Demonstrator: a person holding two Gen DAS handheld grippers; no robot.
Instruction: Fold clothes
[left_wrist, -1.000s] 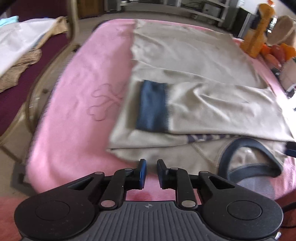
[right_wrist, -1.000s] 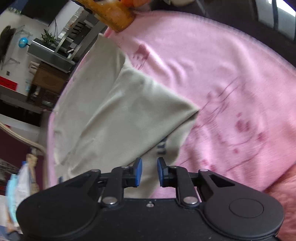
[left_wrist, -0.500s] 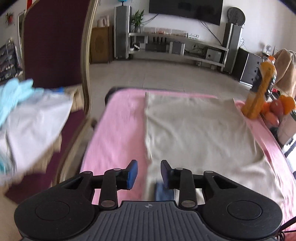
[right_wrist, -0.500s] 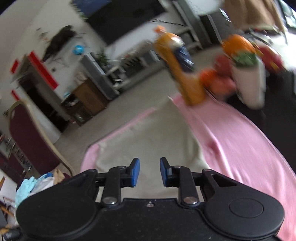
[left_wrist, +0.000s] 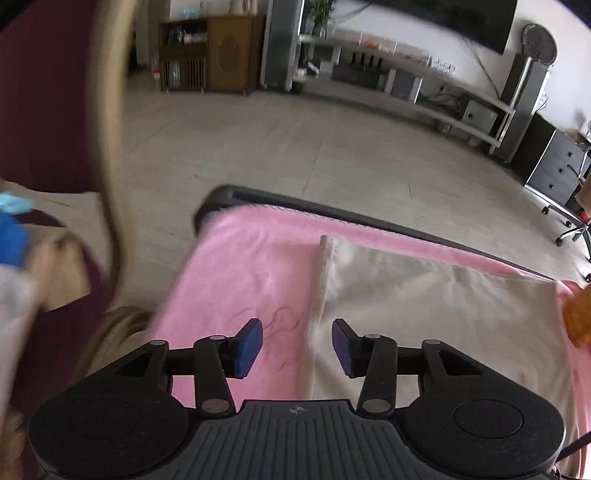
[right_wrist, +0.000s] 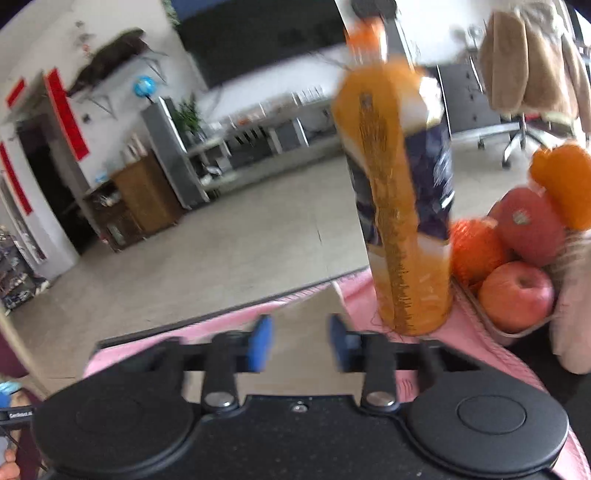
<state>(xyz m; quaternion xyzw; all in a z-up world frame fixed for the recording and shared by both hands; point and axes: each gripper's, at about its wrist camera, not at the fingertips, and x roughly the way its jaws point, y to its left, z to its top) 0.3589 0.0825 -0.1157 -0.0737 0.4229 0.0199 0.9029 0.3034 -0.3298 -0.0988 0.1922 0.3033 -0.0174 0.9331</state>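
Shirt (left_wrist: 424, 314), beige, lies flat on pink blanket (left_wrist: 251, 273) over the desk. Left gripper (left_wrist: 297, 345) above its far left edge, jaws opening, nothing between. Right gripper (right_wrist: 300, 345) likewise opening and empty near the far right corner. Pinch both corners evenly; keep clear of juice bottle (right_wrist: 402, 206) just beside.

Left gripper (left_wrist: 297, 345), right gripper (right_wrist: 301, 343): jaws opening, empty.

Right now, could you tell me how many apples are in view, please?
2: one apple at the front of the tray, another behind it. More may be hidden.
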